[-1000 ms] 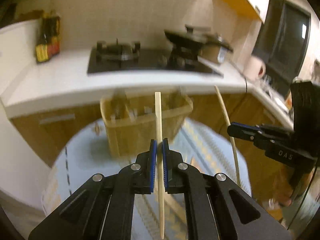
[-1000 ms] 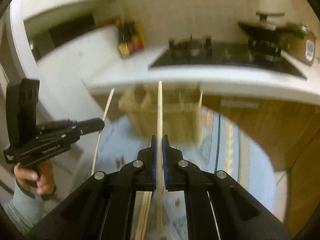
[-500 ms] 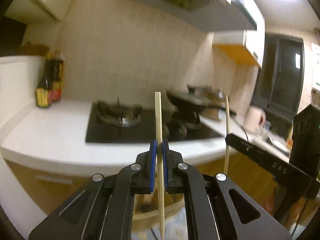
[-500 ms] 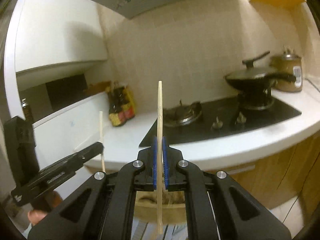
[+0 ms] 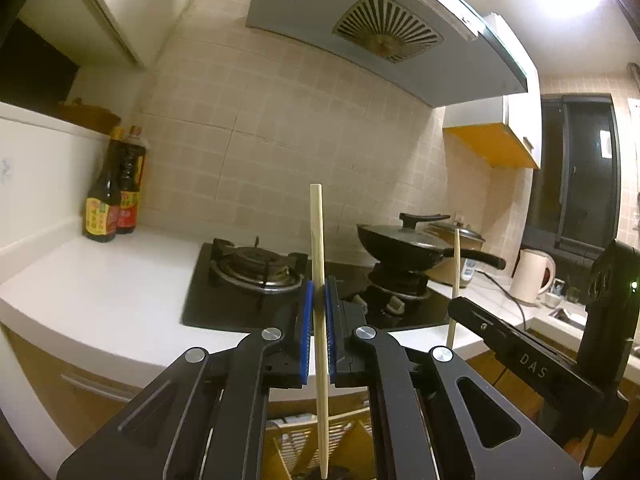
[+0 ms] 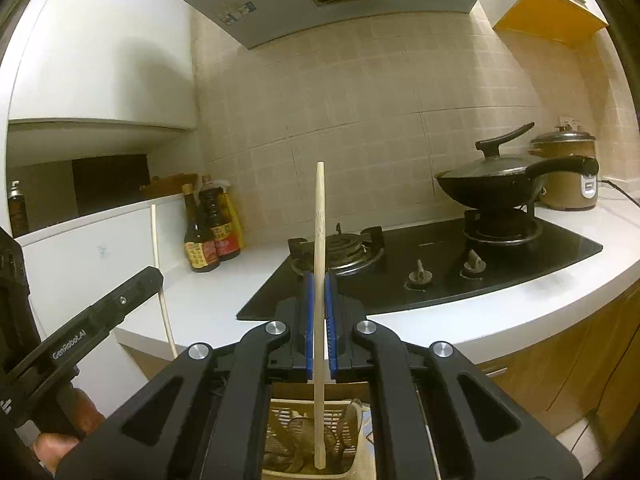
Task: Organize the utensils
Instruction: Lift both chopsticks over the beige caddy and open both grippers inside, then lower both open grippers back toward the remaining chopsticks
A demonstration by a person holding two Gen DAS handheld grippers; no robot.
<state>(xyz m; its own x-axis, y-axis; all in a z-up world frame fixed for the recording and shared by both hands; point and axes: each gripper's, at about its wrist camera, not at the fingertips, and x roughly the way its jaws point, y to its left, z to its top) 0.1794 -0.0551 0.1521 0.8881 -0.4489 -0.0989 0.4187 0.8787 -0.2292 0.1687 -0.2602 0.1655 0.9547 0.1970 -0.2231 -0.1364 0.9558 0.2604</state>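
My left gripper (image 5: 317,292) is shut on a pale wooden chopstick (image 5: 317,240) that stands upright between its blue pads; its lower end hangs over the beige slotted utensil basket (image 5: 288,440). My right gripper (image 6: 318,284) is shut on a second chopstick (image 6: 319,216), also upright, its lower end inside the basket (image 6: 312,436) among other utensils. The right gripper also shows in the left wrist view (image 5: 454,308), holding its chopstick (image 5: 455,256). The left gripper shows in the right wrist view (image 6: 158,276) with its chopstick (image 6: 154,232).
A white counter (image 5: 100,280) carries a black gas hob (image 5: 256,272), a lidded wok (image 5: 404,240), sauce bottles (image 5: 114,200), a rice cooker (image 6: 568,172) and a kettle (image 5: 532,276). A range hood (image 5: 380,28) hangs above. Wooden cabinet fronts (image 6: 560,364) lie below.
Both grippers have tilted upward with their chopsticks: the basket and the patterned mat have dropped to the bottom edge, and the counter, wall and hood now fill the views.
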